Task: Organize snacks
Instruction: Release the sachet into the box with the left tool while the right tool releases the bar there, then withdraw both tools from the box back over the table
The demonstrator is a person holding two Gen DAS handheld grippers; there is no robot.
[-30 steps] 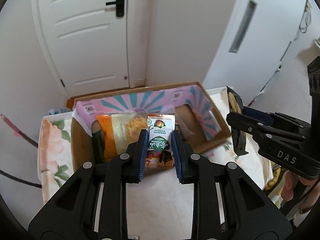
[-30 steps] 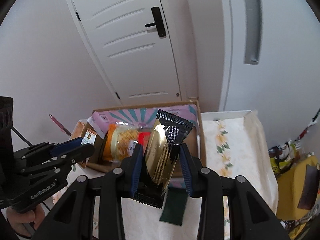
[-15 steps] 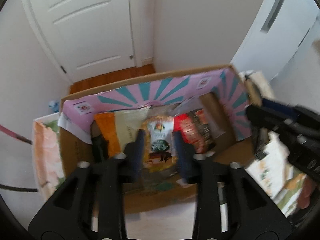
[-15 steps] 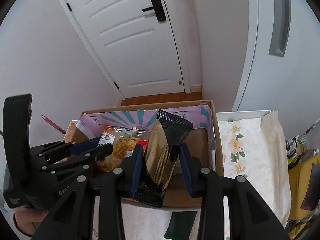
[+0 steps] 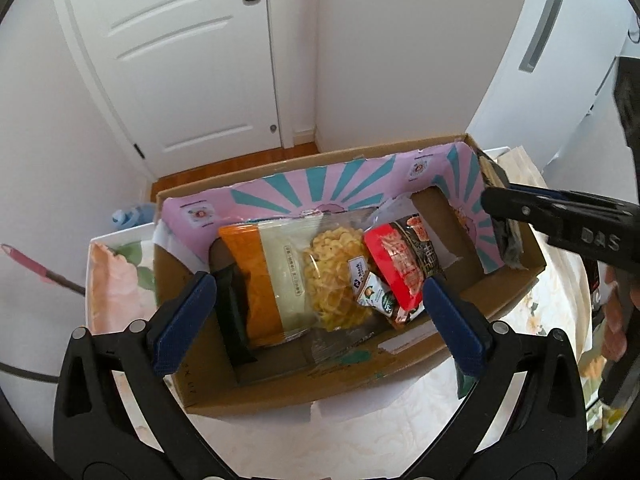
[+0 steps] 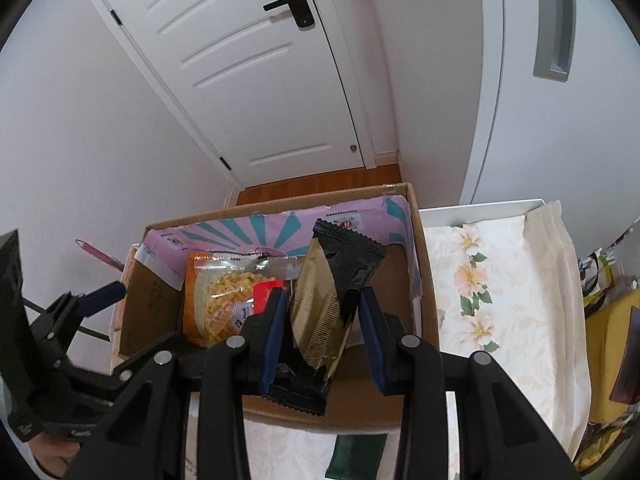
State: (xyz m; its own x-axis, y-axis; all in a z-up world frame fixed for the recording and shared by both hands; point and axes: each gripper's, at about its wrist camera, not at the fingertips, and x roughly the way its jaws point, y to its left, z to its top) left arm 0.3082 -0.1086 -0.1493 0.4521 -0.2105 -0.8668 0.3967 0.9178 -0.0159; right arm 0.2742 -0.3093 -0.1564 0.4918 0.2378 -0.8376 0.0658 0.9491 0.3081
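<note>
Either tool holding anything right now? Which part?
Right tool grips the black-and-gold snack packet across its lower half. Left tool holds nothing; its jaws have just opened above the small packet in the box.

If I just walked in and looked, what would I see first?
Probably the cardboard box with its pink and teal lining, on the flowery tablecloth. Inside lie a clear bag of yellow noodle snacks and a red packet. The right gripper holds a black and gold packet above it.

Soft, even daylight fills the room, bright on the white door (image 6: 256,92) and walls, with only faint shadows inside the cardboard box (image 5: 404,372). Both views are sharp but bend strongly outward, darkening at the corners.
</note>
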